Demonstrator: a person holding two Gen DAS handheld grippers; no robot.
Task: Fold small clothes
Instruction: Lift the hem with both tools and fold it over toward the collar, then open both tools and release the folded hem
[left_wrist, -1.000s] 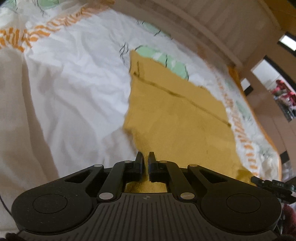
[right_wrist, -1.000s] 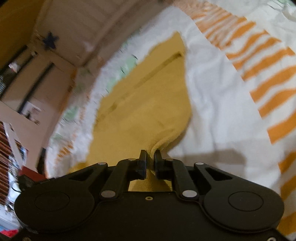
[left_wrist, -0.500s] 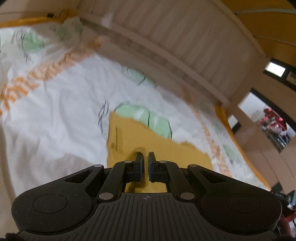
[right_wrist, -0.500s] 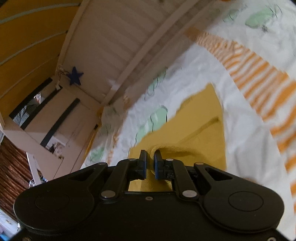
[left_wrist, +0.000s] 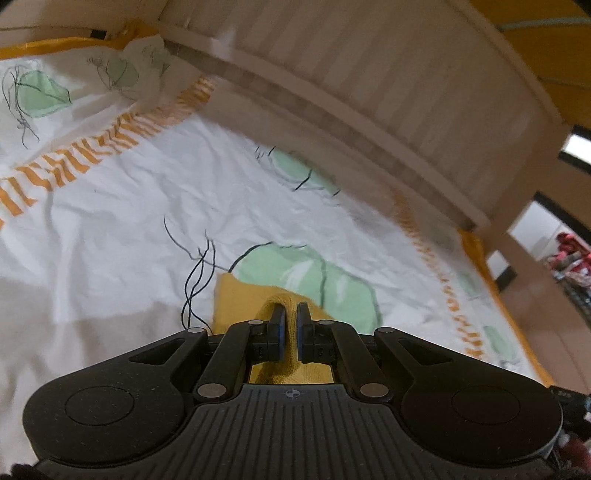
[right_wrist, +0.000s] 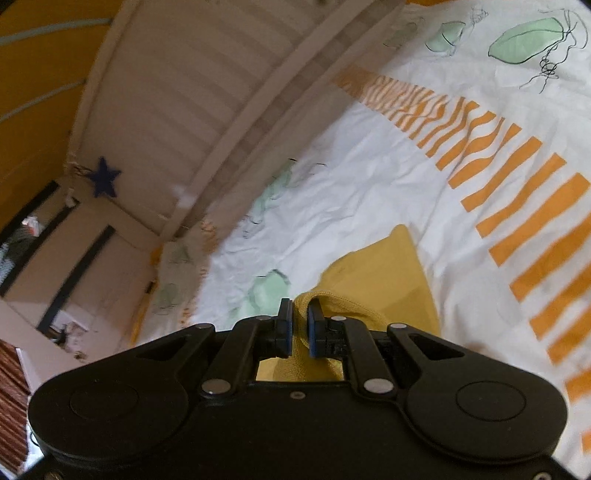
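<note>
The fold is in mid-carry: the left gripper (left_wrist: 289, 317) is clamped almost fully closed on one edge of the small mustard-yellow knitted cloth garment (left_wrist: 236, 295), and the right gripper (right_wrist: 300, 320) pinches a ribbed hem of that same garment (right_wrist: 380, 284) just as tightly. The garment lies on the white bedsheet printed with green leaves and orange stripes (left_wrist: 110, 206), its far corner flat, near the slatted white bed frame (left_wrist: 388, 74). Judging from this, the next move calls for laying the held edge down square over the far edge, then letting go.
</note>
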